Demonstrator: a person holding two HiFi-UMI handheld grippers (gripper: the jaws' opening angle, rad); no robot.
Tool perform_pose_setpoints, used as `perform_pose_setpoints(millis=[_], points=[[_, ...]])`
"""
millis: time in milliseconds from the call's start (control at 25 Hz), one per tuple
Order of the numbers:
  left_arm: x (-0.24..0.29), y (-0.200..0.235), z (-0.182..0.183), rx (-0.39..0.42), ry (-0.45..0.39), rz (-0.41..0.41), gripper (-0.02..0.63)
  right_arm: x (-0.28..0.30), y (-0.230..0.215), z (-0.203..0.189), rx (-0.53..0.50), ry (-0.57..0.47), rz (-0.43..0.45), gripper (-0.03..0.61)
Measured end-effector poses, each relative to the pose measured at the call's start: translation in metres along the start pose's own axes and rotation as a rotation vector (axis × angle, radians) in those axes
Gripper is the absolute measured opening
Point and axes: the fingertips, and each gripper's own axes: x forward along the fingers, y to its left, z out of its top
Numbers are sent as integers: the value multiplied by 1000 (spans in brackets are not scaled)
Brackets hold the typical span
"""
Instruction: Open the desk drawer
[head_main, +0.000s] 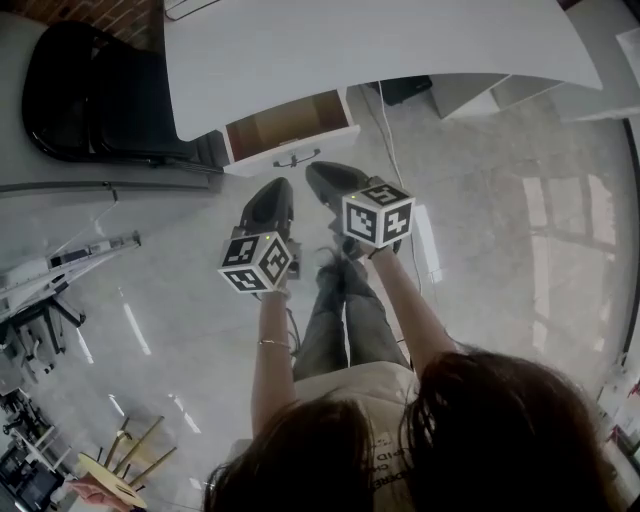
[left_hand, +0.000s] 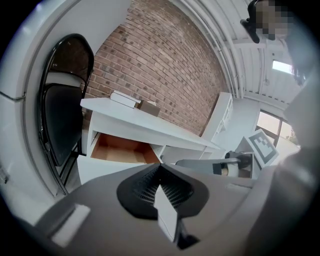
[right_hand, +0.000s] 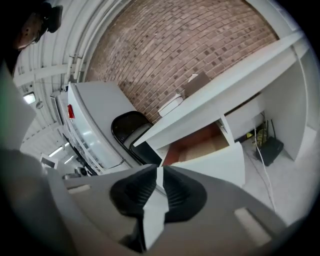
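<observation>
Two empty grippers, the left gripper (head_main: 281, 188) and the right gripper (head_main: 317, 171), are pinched shut. The open desk drawer (head_main: 290, 146) lies just ahead, handle (head_main: 297, 159) between their tips.

– Room at the drawer (head_main: 285, 125)?
– Open floor (head_main: 500, 230) before it; its top lies bare beyond the table (head_main: 380, 40) edge.
– Obstacles?
– Chair (head_main: 85, 95) just beside it on the left; a cable (head_main: 392, 150) runs down near its right.

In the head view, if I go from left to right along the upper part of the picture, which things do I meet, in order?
Black chair → open drawer → dark box on the floor under the desk.
</observation>
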Motion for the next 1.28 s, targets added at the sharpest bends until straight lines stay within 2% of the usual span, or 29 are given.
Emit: perform_pose_setpoints(millis=[400,600,1280], points=[[-22,-32,41,12,-53,-15,-6,-27,42,37,-166,4,23,17],[-37,-48,58,-2,-86,-19,-6,-43,57,49,-209,6,31,5],[-64,-82,83,84,-88,-69,-6,-69,105,71,-346,-8,94,3]])
